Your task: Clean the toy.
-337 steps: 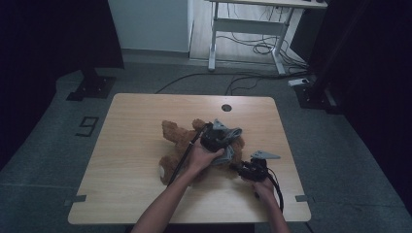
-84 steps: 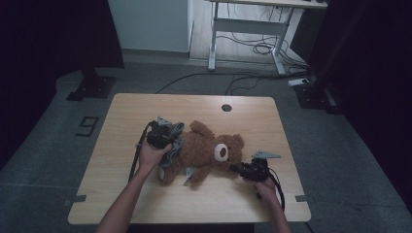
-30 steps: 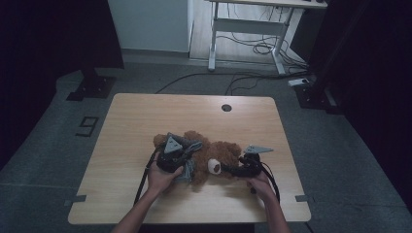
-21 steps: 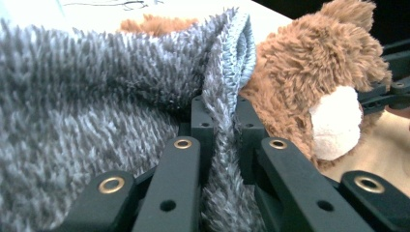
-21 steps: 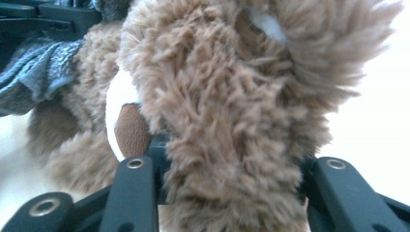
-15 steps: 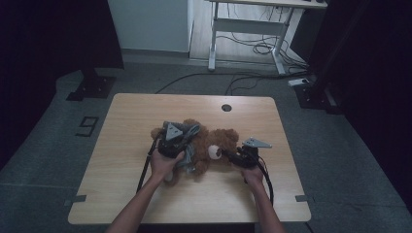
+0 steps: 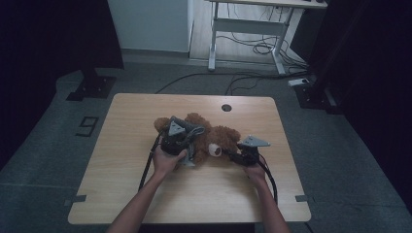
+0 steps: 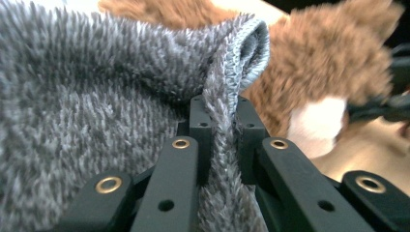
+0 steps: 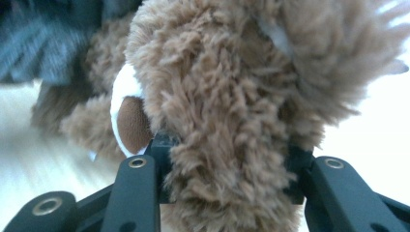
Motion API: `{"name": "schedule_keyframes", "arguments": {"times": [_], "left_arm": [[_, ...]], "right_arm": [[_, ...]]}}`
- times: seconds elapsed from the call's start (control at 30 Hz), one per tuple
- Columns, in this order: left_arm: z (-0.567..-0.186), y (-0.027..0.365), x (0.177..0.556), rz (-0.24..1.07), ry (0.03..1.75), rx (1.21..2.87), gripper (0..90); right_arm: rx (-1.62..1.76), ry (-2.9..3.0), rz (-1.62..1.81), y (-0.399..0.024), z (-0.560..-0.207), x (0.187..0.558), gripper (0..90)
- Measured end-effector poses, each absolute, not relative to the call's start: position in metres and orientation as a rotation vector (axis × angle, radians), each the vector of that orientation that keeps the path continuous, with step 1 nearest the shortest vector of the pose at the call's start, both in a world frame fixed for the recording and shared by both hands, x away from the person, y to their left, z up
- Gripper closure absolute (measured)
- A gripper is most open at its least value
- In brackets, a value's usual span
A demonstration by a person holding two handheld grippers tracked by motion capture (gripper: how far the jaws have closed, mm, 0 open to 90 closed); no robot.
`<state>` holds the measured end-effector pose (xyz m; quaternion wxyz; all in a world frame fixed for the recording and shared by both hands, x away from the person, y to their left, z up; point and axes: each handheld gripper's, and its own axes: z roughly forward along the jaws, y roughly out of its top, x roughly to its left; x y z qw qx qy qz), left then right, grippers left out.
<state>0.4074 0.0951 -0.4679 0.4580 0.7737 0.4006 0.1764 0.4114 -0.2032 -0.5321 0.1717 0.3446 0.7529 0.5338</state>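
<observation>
A light wooden table (image 7: 145,194) with a round cable hole (image 7: 226,107) is set on grey floor (image 7: 53,145). A white desk frame (image 7: 243,29) with loose cables (image 7: 252,46) is seen at upper centre. Dark curtains (image 7: 48,34) are hung at both sides. A "9" marking (image 7: 87,125) is noted at left.

Our equipment: two hand-held, two-jaw grippers on bare forearms, no sleeves.

We carry a left dark-bodied gripper (image 7: 187,137) and a right dark-bodied gripper (image 7: 232,156), each topped by a grey three-cornered plate and trailing a black cable toward the table's near edge. In the gripper views, our jaws are matte black linked bars, fastened with brass-coloured ring rivets and drilled with small plain holes, ending in squared black pads (image 8: 200,126).
</observation>
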Motion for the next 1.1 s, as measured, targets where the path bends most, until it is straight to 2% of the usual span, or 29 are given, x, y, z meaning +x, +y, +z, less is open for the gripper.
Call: {"name": "schedule_keyframes", "arguments": {"times": [0.17, 0.3, 0.4, 0.5, 0.67, 0.8, 0.93, 0.97, 1.03, 1.1], "left_arm": [[-0.439, 0.099, 0.400, 0.464, 0.944, 1.837, 81.1], [-0.419, 0.102, 0.416, 0.473, 0.979, 1.808, 80.8], [-0.422, 0.102, 0.427, 0.426, 1.009, 1.848, 80.5], [-0.444, 0.101, 0.440, 0.349, 1.053, 1.915, 80.4], [-0.451, 0.105, 0.437, 0.319, 1.051, 1.922, 80.8], [-0.459, 0.108, 0.433, 0.279, 1.053, 1.954, 81.3], [-0.471, 0.107, 0.428, 0.264, 1.053, 1.976, 81.6], [-0.475, 0.106, 0.427, 0.262, 1.052, 1.982, 81.6], [-0.480, 0.106, 0.426, 0.263, 1.056, 1.969, 81.7], [-0.481, 0.106, 0.426, 0.263, 1.056, 1.967, 81.8]], "right_arm": [[0.905, 2.150, 1.521, -0.207, -0.540, 0.398, 54.9], [0.852, 2.162, 1.506, -0.207, -0.541, 0.393, 54.6], [0.835, 2.170, 1.494, -0.207, -0.541, 0.391, 54.2], [0.825, 2.181, 1.488, -0.208, -0.541, 0.389, 52.8], [0.839, 2.187, 1.504, -0.211, -0.542, 0.389, 50.1], [0.870, 2.183, 1.514, -0.212, -0.543, 0.389, 45.3], [0.959, 2.162, 1.503, -0.211, -0.541, 0.387, 29.2], [0.959, 2.162, 1.503, -0.211, -0.541, 0.387, 29.2], [1.030, 2.131, 1.530, -0.215, -0.535, 0.383, 18.7], [1.041, 2.117, 1.553, -0.216, -0.531, 0.381, 16.0]]}}
